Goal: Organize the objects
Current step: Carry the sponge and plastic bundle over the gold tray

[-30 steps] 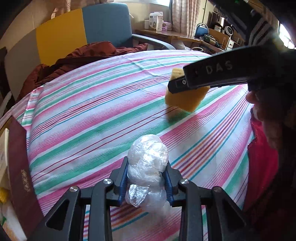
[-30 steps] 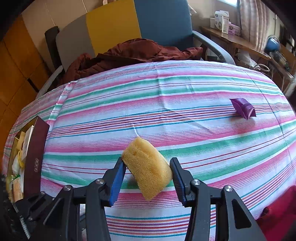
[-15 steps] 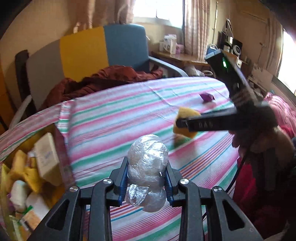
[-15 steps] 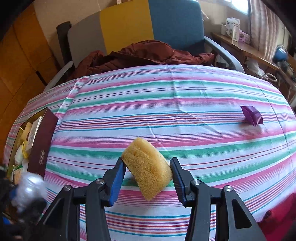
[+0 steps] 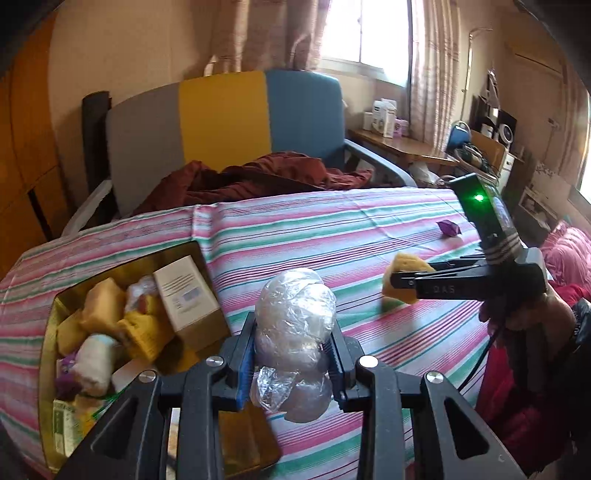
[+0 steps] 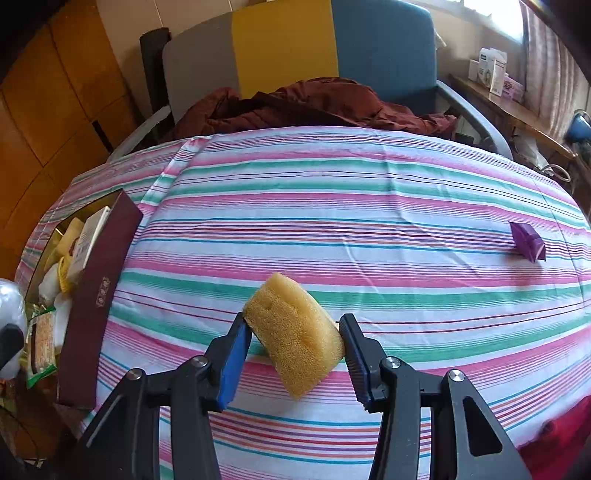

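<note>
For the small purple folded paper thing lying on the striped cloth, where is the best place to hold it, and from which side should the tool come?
The purple folded paper piece lies flat and alone on the striped cloth, far right. It looks thin, with a raised folded ridge. Probably best: come from above and pinch across that ridge. Both tools are full now, the right tool with the sponge, so one must unload first.

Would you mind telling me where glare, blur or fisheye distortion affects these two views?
Left wrist view: the window behind the curtains is blown out to white, and the yellow sponge in the right tongs looks slightly smeared. Right wrist view: evenly lit and sharp on the sponge, though the striped tablecloth bulges into a dome from fisheye distortion; the plastic-wrap ball at the left edge is blurred.
</note>
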Available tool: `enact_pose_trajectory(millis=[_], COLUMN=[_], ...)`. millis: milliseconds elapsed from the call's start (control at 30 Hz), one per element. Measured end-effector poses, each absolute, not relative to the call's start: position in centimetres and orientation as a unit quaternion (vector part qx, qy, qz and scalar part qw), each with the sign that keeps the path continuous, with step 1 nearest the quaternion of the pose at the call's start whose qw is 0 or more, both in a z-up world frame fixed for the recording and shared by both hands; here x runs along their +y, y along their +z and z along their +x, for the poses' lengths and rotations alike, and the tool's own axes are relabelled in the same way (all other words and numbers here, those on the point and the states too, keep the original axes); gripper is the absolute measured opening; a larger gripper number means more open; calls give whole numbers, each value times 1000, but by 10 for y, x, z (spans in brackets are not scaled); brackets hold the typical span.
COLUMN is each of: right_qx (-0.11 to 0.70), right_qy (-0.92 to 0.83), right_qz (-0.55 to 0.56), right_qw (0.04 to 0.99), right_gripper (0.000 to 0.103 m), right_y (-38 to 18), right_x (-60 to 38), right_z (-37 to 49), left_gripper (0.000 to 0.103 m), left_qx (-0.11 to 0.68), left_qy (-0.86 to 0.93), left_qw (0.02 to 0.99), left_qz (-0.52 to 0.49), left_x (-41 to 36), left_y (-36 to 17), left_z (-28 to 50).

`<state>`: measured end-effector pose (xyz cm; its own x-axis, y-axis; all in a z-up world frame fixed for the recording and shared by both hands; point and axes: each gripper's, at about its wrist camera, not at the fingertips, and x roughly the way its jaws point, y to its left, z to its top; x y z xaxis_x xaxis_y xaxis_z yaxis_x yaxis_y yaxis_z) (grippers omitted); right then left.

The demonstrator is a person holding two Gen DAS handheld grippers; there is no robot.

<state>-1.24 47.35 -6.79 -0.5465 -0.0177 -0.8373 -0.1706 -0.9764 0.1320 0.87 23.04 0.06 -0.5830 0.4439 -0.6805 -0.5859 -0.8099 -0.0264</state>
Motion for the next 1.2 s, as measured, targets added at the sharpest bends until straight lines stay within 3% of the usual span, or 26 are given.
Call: enact_pose_trajectory(millis=[267, 700, 900, 1200], right_qx=[101, 53, 21, 20], right_qy=[885, 893, 892, 888], right_qz=[-454, -414, -426, -440], right_qw=[-5, -169, -153, -132], right_gripper=[50, 50, 50, 52], right_y=[-46, -9, -20, -39], right_x=[425, 268, 229, 224], right_z=[-12, -7, -12, -23], left_gripper=[33, 33, 33, 33], left_qx=[50, -48, -84, -98], left_qy=[898, 924, 920, 917], left_qw=[248, 110, 76, 85], left_qz=[-361, -362, -374, -377], left_x=[171, 18, -27, -33], left_y=[4, 5, -7, -16], left_z=[-5, -11, -1, 3])
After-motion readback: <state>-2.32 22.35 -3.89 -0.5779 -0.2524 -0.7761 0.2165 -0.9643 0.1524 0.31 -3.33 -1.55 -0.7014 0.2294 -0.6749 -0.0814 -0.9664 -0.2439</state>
